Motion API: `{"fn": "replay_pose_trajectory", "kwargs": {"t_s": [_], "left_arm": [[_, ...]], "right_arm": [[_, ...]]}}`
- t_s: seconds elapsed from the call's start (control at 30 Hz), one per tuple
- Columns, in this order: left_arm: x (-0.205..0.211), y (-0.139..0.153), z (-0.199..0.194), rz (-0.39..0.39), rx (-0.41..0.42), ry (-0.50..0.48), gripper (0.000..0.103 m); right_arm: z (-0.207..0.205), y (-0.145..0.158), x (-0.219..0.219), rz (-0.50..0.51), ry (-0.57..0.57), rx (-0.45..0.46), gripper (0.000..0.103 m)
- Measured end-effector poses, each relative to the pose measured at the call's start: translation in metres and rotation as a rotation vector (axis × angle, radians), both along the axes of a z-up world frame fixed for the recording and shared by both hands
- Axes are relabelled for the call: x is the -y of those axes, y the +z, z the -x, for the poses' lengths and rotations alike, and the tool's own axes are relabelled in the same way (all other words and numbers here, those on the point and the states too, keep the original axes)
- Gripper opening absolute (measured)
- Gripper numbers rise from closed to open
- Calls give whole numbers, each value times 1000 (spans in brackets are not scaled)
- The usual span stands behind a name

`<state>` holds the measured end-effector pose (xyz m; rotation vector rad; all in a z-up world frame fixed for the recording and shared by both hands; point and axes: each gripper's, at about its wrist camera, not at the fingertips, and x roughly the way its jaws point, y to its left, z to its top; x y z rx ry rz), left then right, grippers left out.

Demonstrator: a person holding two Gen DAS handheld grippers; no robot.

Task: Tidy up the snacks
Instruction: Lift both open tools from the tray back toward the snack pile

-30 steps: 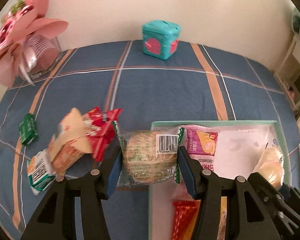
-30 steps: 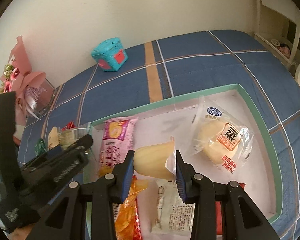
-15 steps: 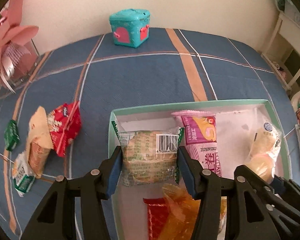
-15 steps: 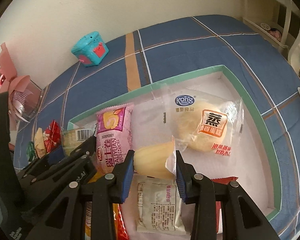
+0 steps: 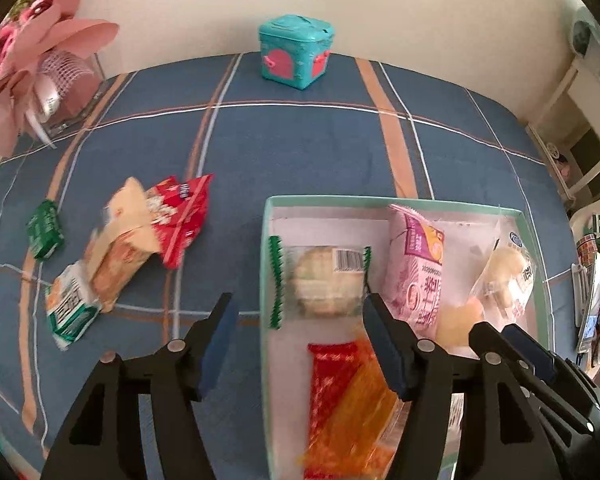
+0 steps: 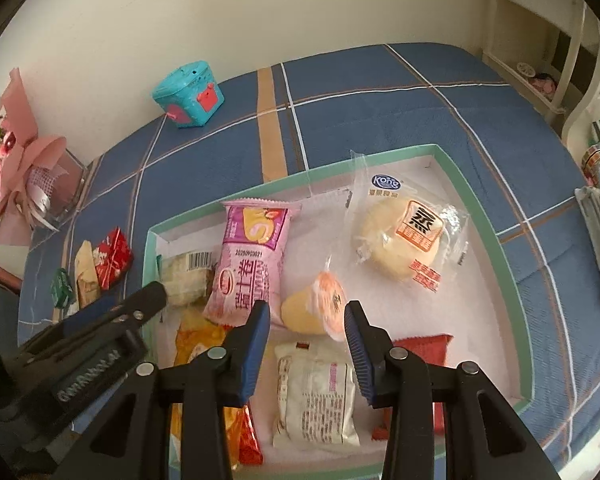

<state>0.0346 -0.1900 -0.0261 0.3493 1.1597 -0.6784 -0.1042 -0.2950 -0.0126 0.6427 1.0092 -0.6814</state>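
Observation:
The green-edged clear cake packet [image 5: 320, 280] lies in the near-left corner of the teal-rimmed box [image 5: 266, 248]. My left gripper [image 5: 300, 340] hangs just behind the packet, its jaws opening, and nothing is between the pads. In the right wrist view a yellow jelly cup [image 6: 314, 308] lies on its side on the box floor [image 6: 480, 208], against a pink roll packet [image 6: 252, 248]. My right gripper [image 6: 306, 320] stands open at the cup, and the pads do not press on it. On the cloth left of the box lie a red packet [image 5: 180, 216], a beige packet [image 5: 120, 248] and two green ones.
Also in the box are a clear steamed-cake packet [image 6: 404, 236], a white packet [image 6: 316, 392] and orange-red packets [image 5: 348, 396]. A teal toy chest [image 5: 296, 52] stands at the wall. A pink bouquet [image 5: 40, 60] fills the far-left corner. White furniture borders the right side.
The left gripper carried the cake packet over the box, then widened and let it drop into the corner. The jelly cup left the right gripper's pads and tipped onto the box floor.

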Motion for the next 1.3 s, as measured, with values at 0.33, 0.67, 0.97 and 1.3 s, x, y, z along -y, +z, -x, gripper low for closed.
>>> {"fn": "replay_pose_trajectory", "kwargs": {"t_s": [0.33, 0.67, 0.97, 1.3], "left_arm": [[-43, 4, 0, -24, -10, 69, 66], [-69, 6, -1, -22, -8, 101, 66], [-71, 6, -8, -18, 0, 117, 85], [-80, 8, -16, -15, 48, 156, 93]], "right_arm": [[6, 9, -25, 36, 30, -57, 42], [4, 17, -40, 63, 63, -75, 42], [2, 9, -37, 42, 49, -95, 59], [2, 4, -33, 32, 40, -99, 92]]}}
